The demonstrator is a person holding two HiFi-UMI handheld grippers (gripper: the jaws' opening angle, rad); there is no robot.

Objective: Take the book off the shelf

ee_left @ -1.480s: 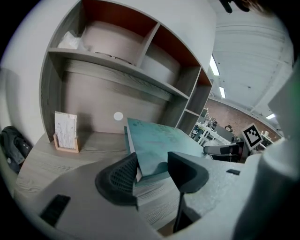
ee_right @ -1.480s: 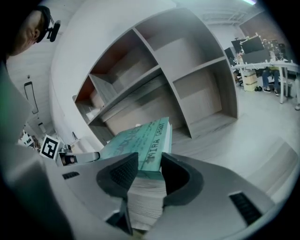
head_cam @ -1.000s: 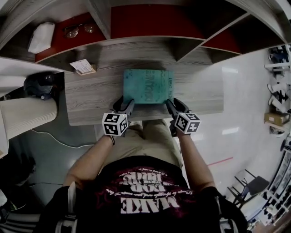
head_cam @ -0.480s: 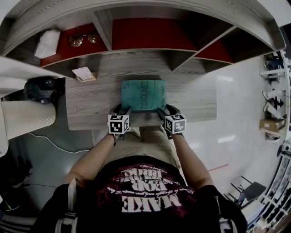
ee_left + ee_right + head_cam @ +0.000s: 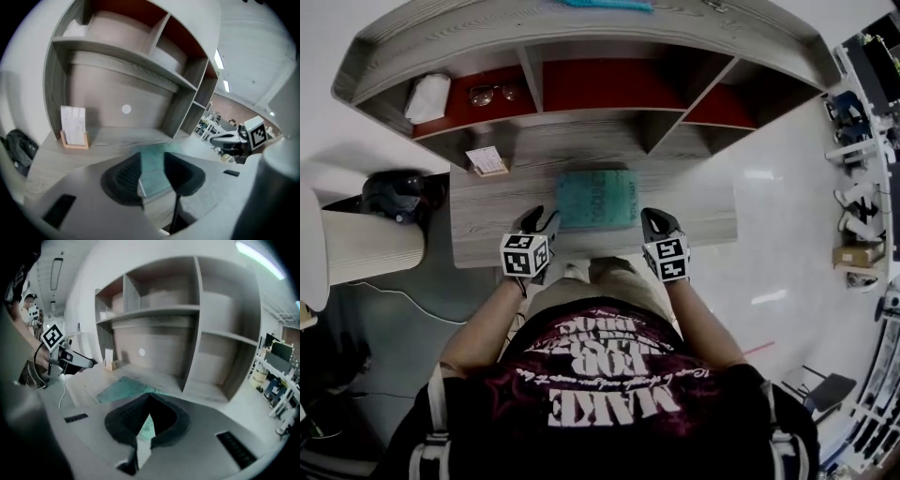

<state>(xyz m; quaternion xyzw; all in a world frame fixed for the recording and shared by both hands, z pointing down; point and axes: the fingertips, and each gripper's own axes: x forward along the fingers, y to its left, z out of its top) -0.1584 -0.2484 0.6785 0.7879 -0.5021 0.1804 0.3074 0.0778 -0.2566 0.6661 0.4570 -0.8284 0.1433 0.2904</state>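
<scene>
Currently the book (image 5: 596, 199) is laid flat on the wooden surface (image 5: 712, 202), in front of the shelf (image 5: 581, 122) and outside all of its compartments. Its green cover is turned upward, and its near edge is kept close to the front edge of the surface.

The left tool (image 5: 539, 223) is placed just beside the near left corner of the book. Its jaws are seen apart in the left gripper view, and nothing is held between them; only a strip of the green cover is seen through the gap. The right tool (image 5: 654, 221) is placed just beside the near right corner. Its jaws are also parted, with a narrower gap, and nothing is gripped; a thin piece of the cover is seen behind them.

To the left of the book, near the back of the surface, a small wooden stand with a paper card (image 5: 487, 161) is set. In the left compartment of the shelf, a pair of glasses (image 5: 490, 93) and a white bundle (image 5: 427, 97) are kept, well apart from the book.
</scene>
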